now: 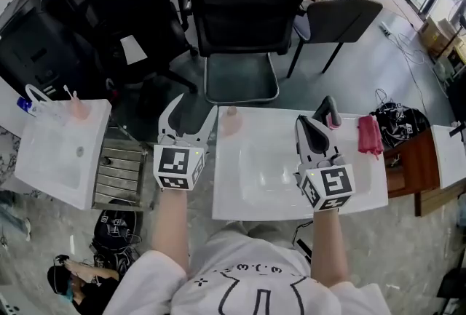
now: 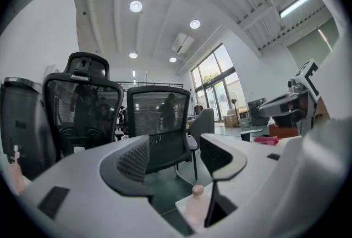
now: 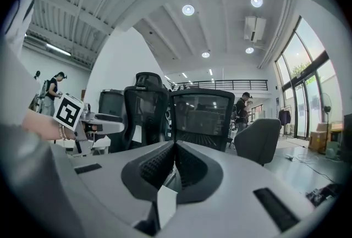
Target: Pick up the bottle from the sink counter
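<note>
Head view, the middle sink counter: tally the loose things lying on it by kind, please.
Pale pink bottle: 1
Red cloth: 1
Small pink item at the back edge, partly hidden, kind unclear: 1
Total: 3

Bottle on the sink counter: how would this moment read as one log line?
bottle: standing at sink corner, not held | left gripper: open, beside bottle | right gripper: shut, over sink
</note>
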Demonstrator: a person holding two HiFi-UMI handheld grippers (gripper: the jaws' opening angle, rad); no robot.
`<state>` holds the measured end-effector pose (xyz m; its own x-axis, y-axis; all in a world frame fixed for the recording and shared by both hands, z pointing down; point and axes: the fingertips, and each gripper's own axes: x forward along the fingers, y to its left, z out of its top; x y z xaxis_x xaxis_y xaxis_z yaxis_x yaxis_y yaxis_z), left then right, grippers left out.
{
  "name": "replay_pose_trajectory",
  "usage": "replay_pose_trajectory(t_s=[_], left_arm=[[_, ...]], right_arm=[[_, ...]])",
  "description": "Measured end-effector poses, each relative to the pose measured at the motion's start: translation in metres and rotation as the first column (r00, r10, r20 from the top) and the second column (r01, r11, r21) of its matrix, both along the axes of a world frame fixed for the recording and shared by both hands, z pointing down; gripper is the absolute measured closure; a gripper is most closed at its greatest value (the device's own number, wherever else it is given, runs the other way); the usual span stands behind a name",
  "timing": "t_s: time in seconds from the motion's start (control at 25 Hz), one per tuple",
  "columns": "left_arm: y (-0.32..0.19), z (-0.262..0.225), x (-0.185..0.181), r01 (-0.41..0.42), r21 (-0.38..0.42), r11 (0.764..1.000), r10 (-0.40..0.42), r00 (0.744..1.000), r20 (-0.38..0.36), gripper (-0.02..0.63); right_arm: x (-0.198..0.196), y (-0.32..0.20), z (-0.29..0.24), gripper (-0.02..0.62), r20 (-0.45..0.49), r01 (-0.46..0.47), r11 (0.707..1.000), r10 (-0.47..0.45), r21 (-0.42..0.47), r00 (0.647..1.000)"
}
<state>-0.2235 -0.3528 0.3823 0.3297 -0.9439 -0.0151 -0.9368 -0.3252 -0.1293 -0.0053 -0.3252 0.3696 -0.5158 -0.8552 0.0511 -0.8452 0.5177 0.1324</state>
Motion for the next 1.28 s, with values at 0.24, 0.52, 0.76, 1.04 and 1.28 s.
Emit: replay_pose_trajectory(t_s=[0.24,0.52,0.76,1.04,1.28], left_arm=[[-0.011,0.022,0.005,-0.025,-0.063,0.998,0.025,1.0,-0.003,0.251],[-0.024,0.062,0.021,-0.081,-0.145,0.986,0.082,0.997,0.001,0.205],[-0.037,0.107,0.037,-0.116,-0.237,0.965,0.117,0.993,-0.007,0.187],[-0.048,0.16,0.054,-0.125,-0.332,0.935,0.129,0.992,-0.01,0.189],[-0.062,0.2,0.07,-0.129,-0.397,0.909,0.141,0.99,0.001,0.189]], right_arm=[[-0.003,-0.004,0.013,0.566,0.014,-0.004,1.0,0.005,-0.03,1.0],[-0.009,-0.014,0.041,0.566,0.019,0.007,0.997,-0.006,-0.08,1.0],[-0.013,-0.02,0.065,0.566,0.017,0.025,0.992,-0.023,-0.126,1.0],[-0.004,-0.028,0.084,0.566,0.009,0.024,0.987,-0.023,-0.157,1.0],[0.009,-0.039,0.095,0.566,0.012,0.013,0.984,-0.011,-0.177,1.0]])
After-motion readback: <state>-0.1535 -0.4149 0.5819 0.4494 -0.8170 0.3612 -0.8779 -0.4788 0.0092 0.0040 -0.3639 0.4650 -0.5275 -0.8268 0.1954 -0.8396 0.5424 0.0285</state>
